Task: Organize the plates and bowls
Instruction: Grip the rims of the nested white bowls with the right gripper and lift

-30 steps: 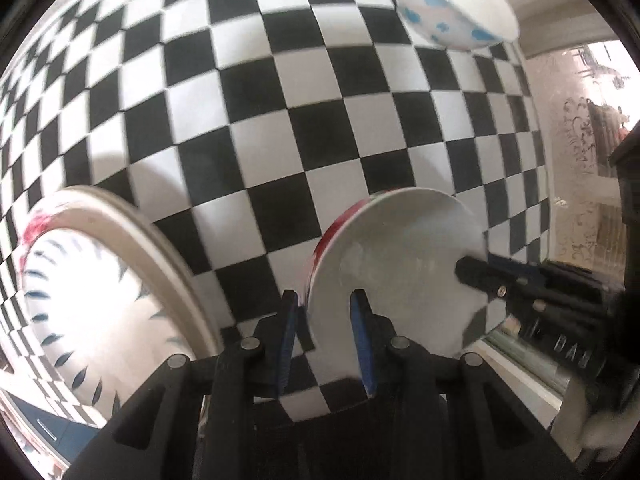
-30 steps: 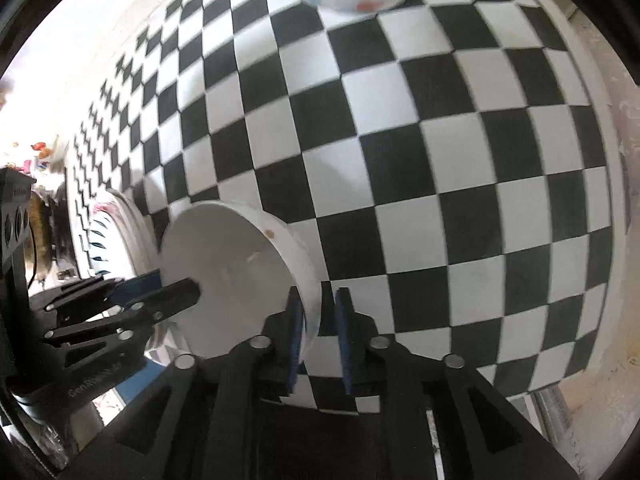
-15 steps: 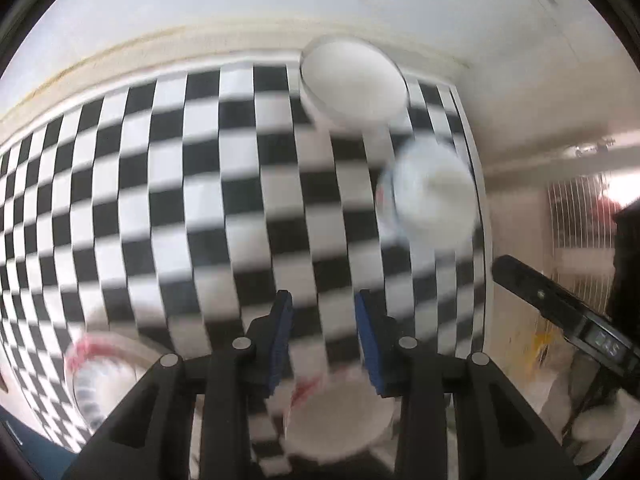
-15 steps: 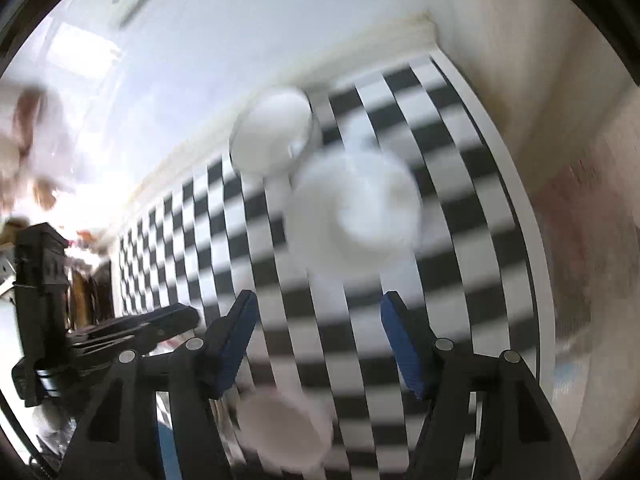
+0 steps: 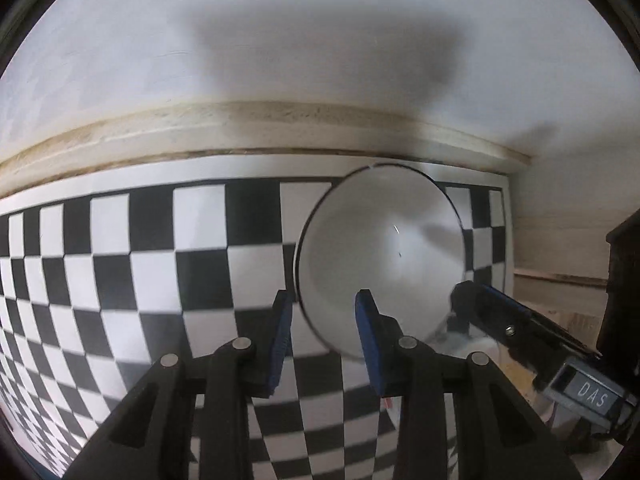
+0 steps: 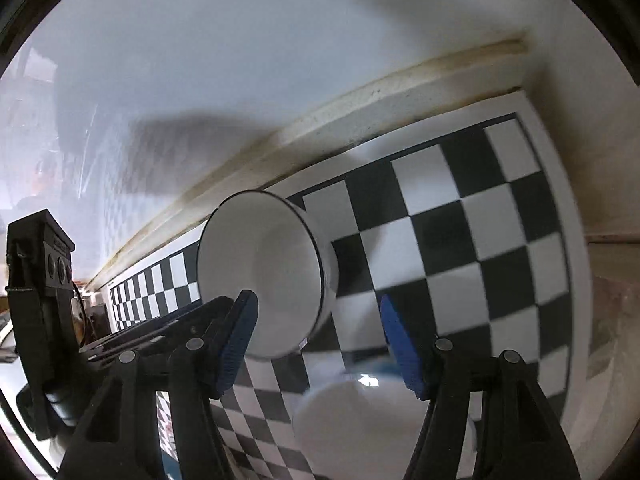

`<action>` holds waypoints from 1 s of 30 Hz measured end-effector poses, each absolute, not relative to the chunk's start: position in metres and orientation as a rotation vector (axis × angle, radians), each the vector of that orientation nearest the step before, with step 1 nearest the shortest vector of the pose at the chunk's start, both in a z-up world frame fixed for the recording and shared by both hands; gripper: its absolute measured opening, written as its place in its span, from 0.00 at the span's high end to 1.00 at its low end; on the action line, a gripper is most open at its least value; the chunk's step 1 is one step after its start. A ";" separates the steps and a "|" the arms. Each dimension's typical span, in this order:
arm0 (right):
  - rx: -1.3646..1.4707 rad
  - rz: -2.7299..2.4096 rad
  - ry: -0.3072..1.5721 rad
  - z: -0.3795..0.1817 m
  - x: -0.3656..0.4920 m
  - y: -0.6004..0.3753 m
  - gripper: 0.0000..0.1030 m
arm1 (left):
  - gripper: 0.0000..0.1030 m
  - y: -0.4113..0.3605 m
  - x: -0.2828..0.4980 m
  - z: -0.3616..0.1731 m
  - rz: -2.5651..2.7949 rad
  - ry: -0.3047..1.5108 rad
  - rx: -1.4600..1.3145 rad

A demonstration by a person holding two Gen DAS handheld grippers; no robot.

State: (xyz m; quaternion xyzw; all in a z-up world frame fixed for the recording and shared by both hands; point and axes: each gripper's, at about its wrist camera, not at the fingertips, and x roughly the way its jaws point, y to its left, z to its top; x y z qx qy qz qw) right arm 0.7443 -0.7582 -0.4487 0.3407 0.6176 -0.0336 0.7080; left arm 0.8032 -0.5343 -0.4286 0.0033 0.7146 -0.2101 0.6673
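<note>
A white bowl with a thin dark rim (image 5: 380,256) sits on the checkered cloth close to the back wall. My left gripper (image 5: 324,320) hovers over its near-left rim. The blue pads stand a little apart, with the rim showing between them and no pad pressing on it. From the right wrist view the same bowl (image 6: 264,272) lies just beyond the left finger of my right gripper (image 6: 322,340), whose jaws stand wide and hold nothing. A blurred white bowl with blue spots (image 6: 360,420) lies below and between its fingers. The right gripper (image 5: 476,304) also reaches in from the right.
The black-and-white checkered cloth (image 5: 120,260) ends at a cream ledge (image 5: 240,132) under a white wall. Its right border (image 6: 560,208) runs along a side wall. Dark furniture (image 5: 624,288) stands at the far right.
Both grippers let go of the white dish they pinched by the rim and swept toward the back wall to the dark-rimmed bowl. The right jaws opened wide. The patterned plate left view.
</note>
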 end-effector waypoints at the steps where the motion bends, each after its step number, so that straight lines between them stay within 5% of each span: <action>1: 0.767 -0.070 1.377 -0.454 0.746 -0.758 0.37 | 0.71 -0.536 0.802 -0.432 -0.474 1.610 0.017; 3: 0.783 -0.061 1.385 -0.462 0.751 -0.757 0.43 | 0.71 -0.538 0.804 -0.436 -0.475 1.605 0.030; 5: 0.790 -0.051 1.397 -0.469 0.750 -0.752 0.64 | 0.73 -0.541 0.806 -0.439 -0.484 1.606 0.036; 9: 0.735 -0.095 1.440 -0.480 0.753 -0.746 0.86 | 0.78 -0.543 0.809 -0.443 -0.476 1.599 0.051; 30: 0.665 -0.089 1.390 -0.436 0.732 -0.720 0.89 | 0.79 -0.535 0.777 -0.394 -0.519 1.504 0.059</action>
